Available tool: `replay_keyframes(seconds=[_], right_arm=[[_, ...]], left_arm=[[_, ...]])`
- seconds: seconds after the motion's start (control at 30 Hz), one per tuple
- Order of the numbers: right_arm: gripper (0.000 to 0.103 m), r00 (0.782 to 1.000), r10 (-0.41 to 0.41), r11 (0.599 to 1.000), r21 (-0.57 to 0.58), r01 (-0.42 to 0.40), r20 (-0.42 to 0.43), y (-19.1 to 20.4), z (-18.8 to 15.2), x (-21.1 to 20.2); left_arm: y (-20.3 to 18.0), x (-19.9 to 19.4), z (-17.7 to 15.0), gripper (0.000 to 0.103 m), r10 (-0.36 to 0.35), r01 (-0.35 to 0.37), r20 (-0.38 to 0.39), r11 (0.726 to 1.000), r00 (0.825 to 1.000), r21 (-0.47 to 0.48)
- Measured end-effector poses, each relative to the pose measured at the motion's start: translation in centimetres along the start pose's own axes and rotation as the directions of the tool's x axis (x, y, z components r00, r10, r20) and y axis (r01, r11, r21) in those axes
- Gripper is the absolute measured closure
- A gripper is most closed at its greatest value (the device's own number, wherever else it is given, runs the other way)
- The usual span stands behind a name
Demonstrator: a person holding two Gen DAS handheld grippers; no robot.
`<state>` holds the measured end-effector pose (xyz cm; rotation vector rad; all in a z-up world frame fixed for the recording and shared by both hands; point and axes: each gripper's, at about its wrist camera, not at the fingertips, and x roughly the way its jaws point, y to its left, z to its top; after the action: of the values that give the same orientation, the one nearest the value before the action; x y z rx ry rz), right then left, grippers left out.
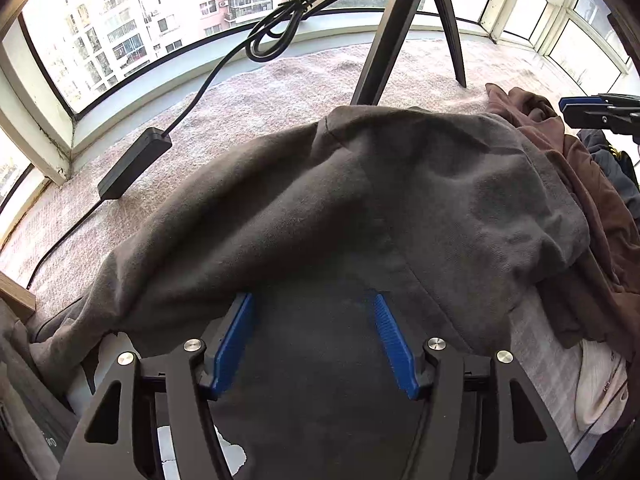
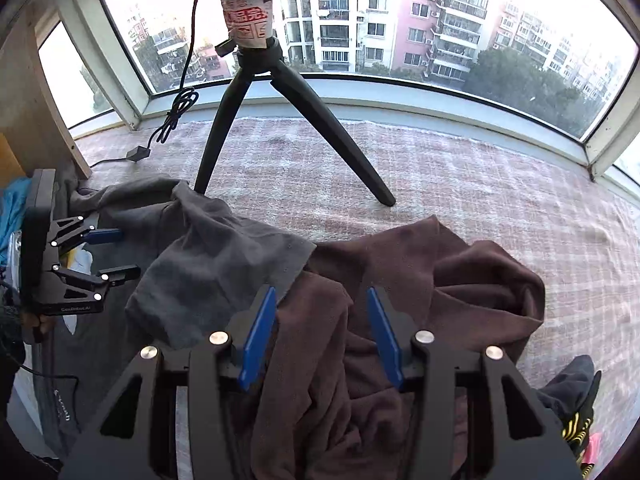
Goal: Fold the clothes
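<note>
A grey garment [image 1: 400,200] lies crumpled on the pinkish blanket, its fold edge just ahead of my left gripper [image 1: 312,298]. That gripper points down over the grey cloth, open, its blue pads apart and pressing on nothing. A brown garment [image 2: 420,280] is bunched to the right of the grey garment [image 2: 208,260], overlapping its edge. Above the brown cloth hangs my right gripper [image 2: 320,292], open with nothing gripped. The left gripper [image 2: 128,252] shows at the left of the right wrist view, and the right gripper [image 1: 564,107] at the far right of the left wrist view.
A black tripod [image 2: 224,132] stands on the blanket [image 2: 480,184] behind the clothes, before a curved window. A black cable with an adapter block [image 1: 134,164] trails at the left. A white item [image 1: 600,392] and a dark, yellow-marked piece [image 2: 576,420] lie near right.
</note>
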<state>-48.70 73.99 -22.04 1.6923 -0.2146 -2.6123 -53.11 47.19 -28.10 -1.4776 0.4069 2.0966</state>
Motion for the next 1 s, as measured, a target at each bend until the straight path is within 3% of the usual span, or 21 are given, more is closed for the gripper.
replay_keyframes(seconds=[0.03,0.1,0.2,0.27,0.33,0.47,0.5,0.53,0.6,0.7,0.77,0.83,1.0], right_arm=[[0.056,0.999,0.046,0.998,0.034,-0.046,-0.008,-0.8,0.3,0.5],[0.056,0.998,0.058,0.997,0.043,-0.058,-0.017,-1.4,1.0,2.1],[0.056,0.998,0.063,0.997,0.038,-0.062,-0.022,-2.1,2.1,4.1],[0.056,0.996,0.082,0.994,0.069,-0.081,-0.023,-3.2,2.5,5.2],[0.056,0.992,0.123,0.987,0.106,-0.119,-0.030,-4.2,2.7,6.2],[0.056,0.983,0.174,0.980,0.112,-0.167,-0.056,-4.8,2.6,7.3],[0.056,0.982,0.180,0.980,0.092,-0.174,-0.060,-4.7,2.6,7.4],[0.056,0.982,0.180,0.982,0.066,-0.176,-0.059,-4.5,2.6,7.3],[0.056,0.987,0.157,0.988,0.017,-0.156,-0.047,-4.2,2.8,7.2],[0.056,0.987,0.162,0.986,-0.023,-0.162,-0.024,-4.1,3.5,7.2],[0.056,0.982,0.186,0.982,-0.028,-0.187,-0.037,-3.8,4.2,7.8],[0.056,0.977,0.207,0.977,-0.045,-0.210,-0.057,-3.3,4.7,8.6],[0.056,0.973,0.191,0.976,-0.085,-0.202,-0.128,-1.5,4.7,10.6]], left_arm=[[-0.1,-0.2,0.0,0.051,-0.007,0.007,-0.011,1.000,1.000,-0.007],[-0.6,-1.2,0.1,0.062,-0.074,0.072,-0.022,0.996,0.997,-0.054],[-4.5,-3.9,0.5,0.060,-0.177,0.178,0.038,0.984,0.983,-0.025],[-9.1,-4.8,1.1,0.057,-0.250,0.246,0.053,0.967,0.967,0.066],[-13.8,-5.0,1.6,0.054,-0.281,0.267,0.059,0.947,0.958,0.177],[-18.6,-1.3,6.8,0.052,-0.206,0.181,0.048,0.929,0.977,0.322],[-18.0,-0.5,6.7,0.055,-0.195,0.178,0.024,0.933,0.981,0.313],[-17.3,0.3,6.5,0.073,-0.185,0.176,0.001,0.937,0.983,0.302],[-14.6,0.3,4.8,0.087,-0.250,0.251,-0.032,0.941,0.968,0.228],[-12.3,-0.8,4.6,0.088,-0.295,0.292,-0.011,0.940,0.955,0.174],[-11.0,-1.5,4.6,0.090,-0.271,0.265,0.015,0.952,0.963,0.154],[-9.4,-1.8,4.6,0.091,-0.283,0.279,0.020,0.954,0.959,0.108],[-7.0,-1.1,4.9,0.091,-0.254,0.253,0.032,0.966,0.967,0.046]])
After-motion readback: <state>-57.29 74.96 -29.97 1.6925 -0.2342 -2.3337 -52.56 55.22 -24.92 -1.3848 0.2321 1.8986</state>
